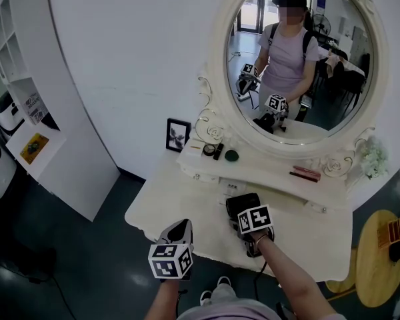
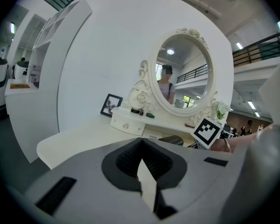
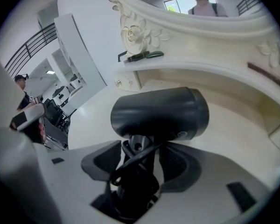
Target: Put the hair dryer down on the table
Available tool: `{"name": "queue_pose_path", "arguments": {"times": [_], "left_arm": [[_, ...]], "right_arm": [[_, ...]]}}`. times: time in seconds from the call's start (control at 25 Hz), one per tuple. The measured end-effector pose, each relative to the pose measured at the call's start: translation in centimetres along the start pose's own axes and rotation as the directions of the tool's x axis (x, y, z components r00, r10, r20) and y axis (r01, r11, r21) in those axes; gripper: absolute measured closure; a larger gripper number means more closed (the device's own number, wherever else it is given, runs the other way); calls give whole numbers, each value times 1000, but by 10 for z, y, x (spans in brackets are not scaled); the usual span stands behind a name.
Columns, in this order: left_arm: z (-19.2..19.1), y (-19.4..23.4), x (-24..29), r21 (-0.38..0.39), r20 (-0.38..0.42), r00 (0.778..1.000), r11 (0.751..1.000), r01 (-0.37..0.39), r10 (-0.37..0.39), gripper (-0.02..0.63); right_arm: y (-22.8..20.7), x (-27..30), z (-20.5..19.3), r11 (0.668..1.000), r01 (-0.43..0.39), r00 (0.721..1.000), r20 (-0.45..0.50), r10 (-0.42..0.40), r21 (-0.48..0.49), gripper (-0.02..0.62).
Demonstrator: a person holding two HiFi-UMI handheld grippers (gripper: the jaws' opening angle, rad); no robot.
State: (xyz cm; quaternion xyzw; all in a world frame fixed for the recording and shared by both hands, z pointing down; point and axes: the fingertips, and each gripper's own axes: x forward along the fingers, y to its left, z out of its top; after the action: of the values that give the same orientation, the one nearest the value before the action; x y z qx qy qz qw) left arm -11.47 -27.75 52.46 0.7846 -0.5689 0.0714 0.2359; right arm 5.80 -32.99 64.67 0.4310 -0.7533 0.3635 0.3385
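A black hair dryer [image 1: 242, 205] is on the white dressing table [image 1: 180, 209], near its front edge, though its contact with the top is hidden. My right gripper [image 1: 252, 223] is right behind it. In the right gripper view the dryer's barrel [image 3: 159, 113] lies crosswise ahead. Its handle, with the cord looped on it, stands between the jaws of my right gripper [image 3: 140, 148]; the jaws are open and a gap shows on each side. My left gripper [image 1: 179, 232] hovers off the table's front left, shut and empty [image 2: 142, 143]. From there the dryer [image 2: 173, 140] shows at the right.
An oval mirror [image 1: 300, 59] rises behind a raised shelf [image 1: 253, 169] with small cosmetics. A framed picture [image 1: 178, 135] leans against the wall at the left. A white shelf unit [image 1: 33, 105] stands further left. A round wooden side table [image 1: 373, 262] is at the right.
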Motion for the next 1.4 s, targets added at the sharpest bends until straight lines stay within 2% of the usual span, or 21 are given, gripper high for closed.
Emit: {"name": "queue_pose_path", "arguments": {"times": [0.24,0.52,0.84,0.96,1.04,1.24,1.4], "left_arm": [[1,4,-2,1,-3,1000,1000,-2,2,606],[2,3,-1,1,-2,1000,1000,7,-7,606],[2,-2,-5,5,7,1000,1000,22,-22,606],[4,-5,-6,12,11,999,999,30,-30,606],[5,-8,-7,17,12,999,999,35,-35,606],[4,-15,-7,30,7,999,998,52,-52,606],[4,-19,-9,43,5,998,997,62,-62,606]], "right_arm": [[2,-6,-3,1000,-8,1000,14,8,27,336],[-2,-18,-1,994,-13,1000,17,12,105,347],[3,-50,13,998,11,991,131,-19,56,351],[7,-70,18,997,-12,978,210,-3,71,394],[12,-84,21,996,-34,965,263,13,77,401],[30,-117,29,992,-101,911,408,61,78,439],[39,-139,28,991,-112,882,467,66,72,463]]}}
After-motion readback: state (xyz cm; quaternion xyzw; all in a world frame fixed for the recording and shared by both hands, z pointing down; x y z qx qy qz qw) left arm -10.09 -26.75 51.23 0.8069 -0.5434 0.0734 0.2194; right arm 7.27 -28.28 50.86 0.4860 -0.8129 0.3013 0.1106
